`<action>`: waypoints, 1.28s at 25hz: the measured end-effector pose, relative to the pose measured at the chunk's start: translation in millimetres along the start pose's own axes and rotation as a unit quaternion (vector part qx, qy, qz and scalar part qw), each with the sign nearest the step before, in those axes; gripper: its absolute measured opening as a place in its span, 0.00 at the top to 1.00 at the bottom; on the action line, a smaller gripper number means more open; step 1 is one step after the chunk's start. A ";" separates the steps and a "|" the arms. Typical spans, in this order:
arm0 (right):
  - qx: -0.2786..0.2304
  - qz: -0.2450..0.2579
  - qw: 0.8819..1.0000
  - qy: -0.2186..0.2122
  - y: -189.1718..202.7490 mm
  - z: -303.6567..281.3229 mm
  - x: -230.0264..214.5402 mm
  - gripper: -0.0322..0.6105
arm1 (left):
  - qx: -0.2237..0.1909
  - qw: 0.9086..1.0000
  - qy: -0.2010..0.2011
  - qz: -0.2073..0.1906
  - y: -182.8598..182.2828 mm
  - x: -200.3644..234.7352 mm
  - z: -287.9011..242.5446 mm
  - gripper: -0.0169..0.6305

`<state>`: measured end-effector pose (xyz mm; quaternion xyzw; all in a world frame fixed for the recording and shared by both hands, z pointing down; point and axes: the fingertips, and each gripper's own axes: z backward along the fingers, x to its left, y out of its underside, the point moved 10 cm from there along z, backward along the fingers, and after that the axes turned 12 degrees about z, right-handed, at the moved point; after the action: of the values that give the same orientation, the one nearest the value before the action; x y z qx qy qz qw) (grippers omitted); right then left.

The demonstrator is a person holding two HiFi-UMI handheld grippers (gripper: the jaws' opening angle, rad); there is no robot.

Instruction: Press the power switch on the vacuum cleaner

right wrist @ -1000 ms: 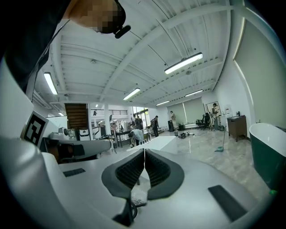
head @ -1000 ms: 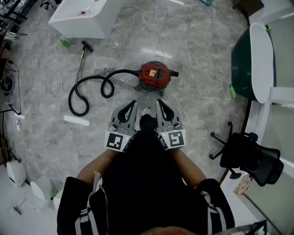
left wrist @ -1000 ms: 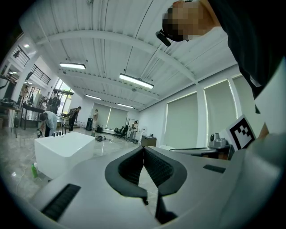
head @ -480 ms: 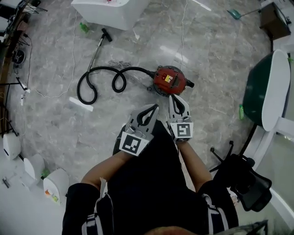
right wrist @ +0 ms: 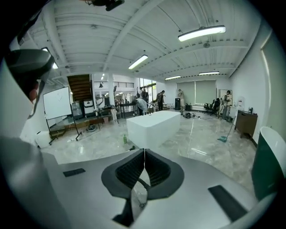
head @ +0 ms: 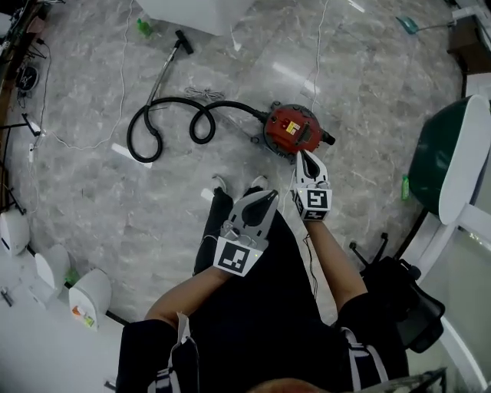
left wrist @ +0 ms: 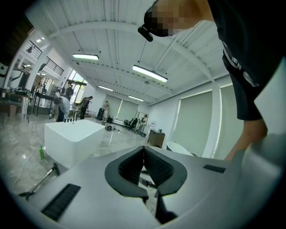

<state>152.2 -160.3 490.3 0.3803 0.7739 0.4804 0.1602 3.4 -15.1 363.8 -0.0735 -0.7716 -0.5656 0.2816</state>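
On the grey marble floor (head: 92,199) of a big open-plan hall, strip lights (right wrist: 202,32) overhead, blinds along the far wall, a few people standing well back near benches. vacuum cleaner (head: 291,127) is a red canister sitting on the floor ahead of the person's shoes, slightly to their right. Its black hose (head: 165,123) loops twice off to the left and ends in a wand (head: 165,65) pointing toward a white block (head: 196,11) at the far edge; green bottle (head: 143,28) on the floor beside that block. Thin white cable (head: 316,46) runs away from the canister across the floor. right gripper (head: 304,156) is reached forward, jaws together with nothing between them, tips right at the canister's near edge in the head view; can't tell if touching. left gripper (head: 268,196) is held back over the person's legs, well apart from the canister, jaws also together and holding nothing. Both gripper views look out level across the room, not down at the canister. Right side is tight: green-and-white shell chair (head: 453,165) and a black office chair (head: 399,299) near the person's right arm. White bins (head: 90,295) sit at the near left edge. Widest open floor lies left of the person, between the hose loops and the bins.
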 end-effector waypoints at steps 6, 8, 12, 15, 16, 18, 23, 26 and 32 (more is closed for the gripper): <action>0.077 -0.020 0.997 0.002 62.7 -48.2 -13.6 0.92 | 0.032 0.997 -0.033 0.057 34.2 27.5 6.4 0.95; 0.087 0.001 0.996 0.012 80.0 -63.7 -18.7 0.92 | 0.037 0.997 -0.038 0.064 43.2 37.2 5.4 0.95; 0.109 0.040 0.993 0.007 115.2 -92.5 -26.0 0.92 | 0.051 0.997 -0.018 0.051 53.3 34.1 -2.5 0.95; 0.128 0.039 0.991 -0.007 132.7 -117.7 -31.9 0.92 | 0.049 0.998 -0.020 0.039 55.4 37.2 -10.8 0.95; 0.134 0.035 0.990 -0.013 137.2 -125.1 -32.8 0.92 | 0.047 0.998 -0.029 0.040 55.1 40.5 -11.1 0.95; 0.137 0.013 0.990 -0.024 147.6 -140.3 -35.8 0.92 | 0.044 0.997 -0.049 0.043 53.5 50.0 -11.0 0.95; 0.145 -0.062 0.987 -0.010 180.6 -175.9 -51.3 0.92 | 0.056 0.997 -0.059 0.015 58.3 65.0 -18.7 0.95; 0.166 -0.051 0.985 -0.009 192.3 -198.7 -56.3 0.92 | 0.056 0.996 -0.052 0.037 65.5 68.6 -31.2 0.95; 0.229 -0.069 0.971 -0.007 227.4 -237.6 -61.4 0.92 | 0.047 0.998 -0.037 0.032 70.4 68.6 -52.0 0.95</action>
<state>145.9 -296.9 795.6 0.3558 0.8867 0.2751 0.1073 -4.9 -52.1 468.4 -0.1050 -0.8046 -0.5162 0.2741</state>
